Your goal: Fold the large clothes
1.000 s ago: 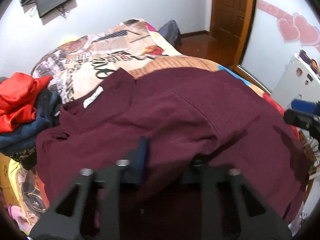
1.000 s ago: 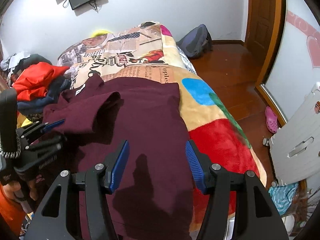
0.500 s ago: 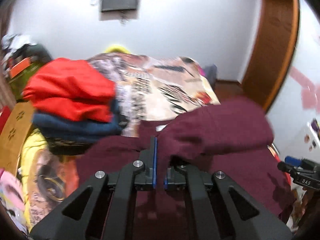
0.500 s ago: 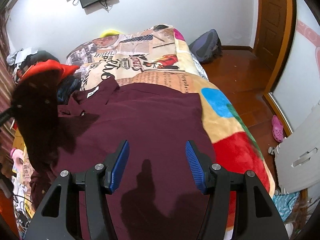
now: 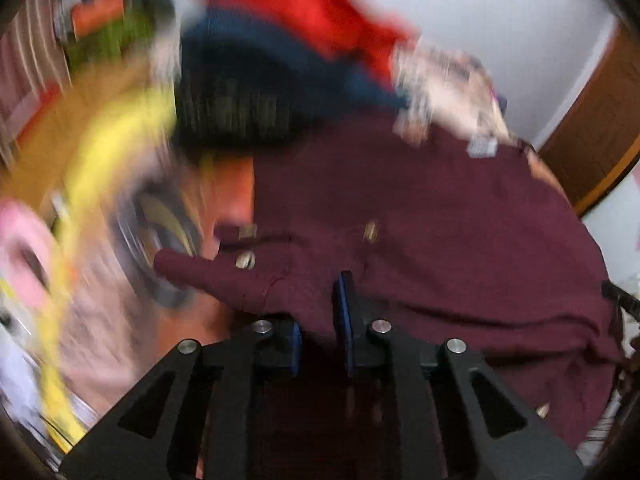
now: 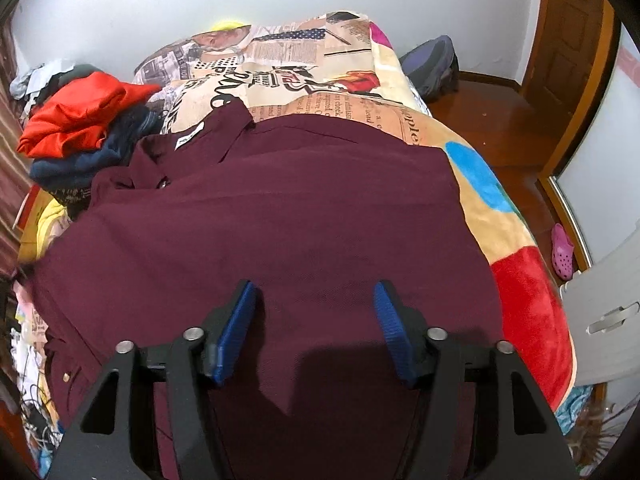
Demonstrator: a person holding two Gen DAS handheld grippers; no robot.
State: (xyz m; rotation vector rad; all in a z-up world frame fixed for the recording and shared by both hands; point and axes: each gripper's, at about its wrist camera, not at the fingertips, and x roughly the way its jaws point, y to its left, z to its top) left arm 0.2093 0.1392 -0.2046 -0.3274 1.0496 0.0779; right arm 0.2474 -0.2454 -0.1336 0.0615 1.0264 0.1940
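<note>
A large maroon button shirt (image 6: 280,216) lies spread over the patterned bed blanket (image 6: 304,68), collar and white label toward the far end. My right gripper (image 6: 316,320) is open and empty, hovering over the shirt's near part. In the blurred left wrist view the same shirt (image 5: 420,216) lies ahead, and my left gripper (image 5: 320,332) has its jaws partly apart with a fold of the shirt's left edge between them; a sleeve sticks out to the left. Whether the pads still pinch the cloth is unclear.
A pile of folded clothes, red on top of navy (image 6: 84,120), sits at the bed's left side, also in the left wrist view (image 5: 280,60). A backpack (image 6: 432,64) lies on the wooden floor by the door. White drawers (image 6: 600,312) stand at the right.
My left gripper swung left and down with the shirt's side, laying the lifted fold out to the left; its jaws have parted a little. The right gripper stayed open, shifting slightly over the shirt.
</note>
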